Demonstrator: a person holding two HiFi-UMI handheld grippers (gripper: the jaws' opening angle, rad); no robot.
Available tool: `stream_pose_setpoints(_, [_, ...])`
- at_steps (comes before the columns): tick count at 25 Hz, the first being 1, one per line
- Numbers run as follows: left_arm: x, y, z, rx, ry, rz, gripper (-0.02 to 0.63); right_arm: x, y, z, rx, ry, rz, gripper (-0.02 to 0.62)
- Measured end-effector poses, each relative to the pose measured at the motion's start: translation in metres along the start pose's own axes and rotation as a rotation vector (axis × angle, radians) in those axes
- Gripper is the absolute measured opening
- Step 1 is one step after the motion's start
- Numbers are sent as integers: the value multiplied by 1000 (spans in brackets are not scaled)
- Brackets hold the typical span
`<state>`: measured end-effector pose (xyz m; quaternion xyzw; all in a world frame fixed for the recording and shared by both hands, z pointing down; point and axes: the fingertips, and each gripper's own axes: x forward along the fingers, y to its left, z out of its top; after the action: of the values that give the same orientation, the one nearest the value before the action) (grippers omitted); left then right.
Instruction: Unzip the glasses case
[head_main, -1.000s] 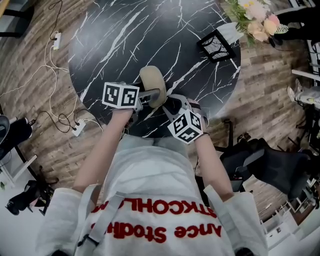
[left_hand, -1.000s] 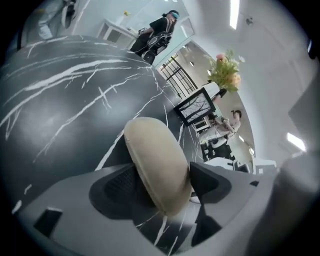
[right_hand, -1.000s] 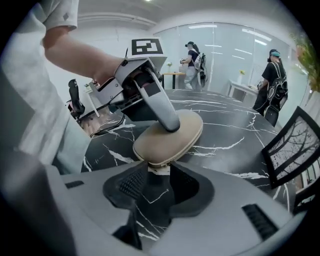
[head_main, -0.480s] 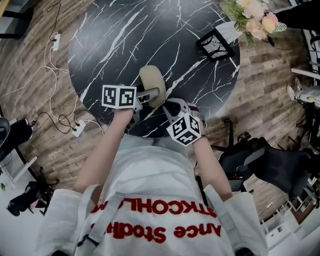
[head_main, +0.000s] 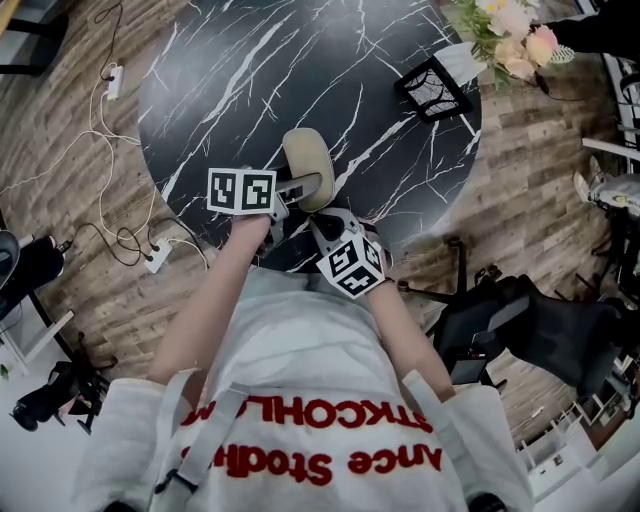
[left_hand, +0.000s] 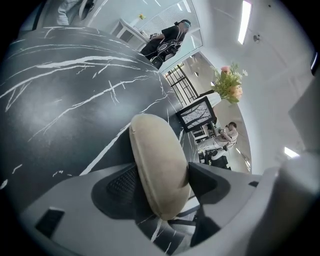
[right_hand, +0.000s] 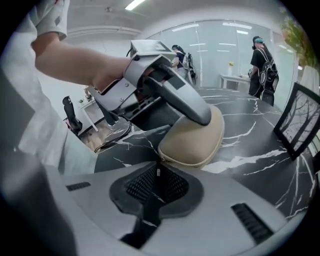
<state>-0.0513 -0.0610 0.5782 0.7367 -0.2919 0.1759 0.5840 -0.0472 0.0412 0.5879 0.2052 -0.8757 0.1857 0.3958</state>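
Observation:
A beige oval glasses case lies near the front edge of the black marble table. My left gripper is clamped across the case, and both pads press its sides in the left gripper view. My right gripper sits at the case's near end. Its jaws have just been closing, and a small silver zipper pull now stands between the pads, where the zip seam of the case begins. The left gripper lies over the case's top there.
A black wire-frame stand and a bunch of flowers are at the table's far right. Cables and a power strip lie on the wood floor to the left. A dark office chair stands to the right.
My right gripper has slid left to the case's near end and its jaws have shut. The left gripper and the case have stayed put.

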Motion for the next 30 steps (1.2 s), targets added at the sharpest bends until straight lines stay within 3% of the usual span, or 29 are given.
stream_pose_setpoints(6, [-8,-1,-3,32,-16,-6,324,-7,5,-1,22,6,18,32])
stream_pose_setpoints(8, [-20,-4,-1,100,-30,20,294,-24,-11,5,44,-22,-24,32])
stream_pose_setpoints(11, [-42,-15,18,217,-85,61,252,-59,-57,32,134,-147,-131,26])
stream_pose_setpoints(12, [-51,-21,27,258,-122,71,199,-73,-73,46,156,-199,-171,23])
stream_pose_setpoints(14, [-73,-40,49,363,-218,84,31,-103,-97,80,176,-308,-243,17])
stream_pose_setpoints(15, [-86,-53,60,427,-269,83,8,-119,-105,98,180,-365,-273,17])
stream_pose_setpoints(19, [-135,-114,100,677,-469,90,8,-186,-122,167,171,-585,-356,15])
stream_pose_setpoints(22, [-167,-153,126,831,-609,126,8,-224,-122,200,141,-694,-398,15])
stream_pose_setpoints(25, [-195,-187,147,907,-723,128,8,-253,-119,221,113,-758,-432,15])
stream_pose_setpoints(30, [-230,-225,159,954,-857,122,8,-287,-113,244,79,-815,-485,15])
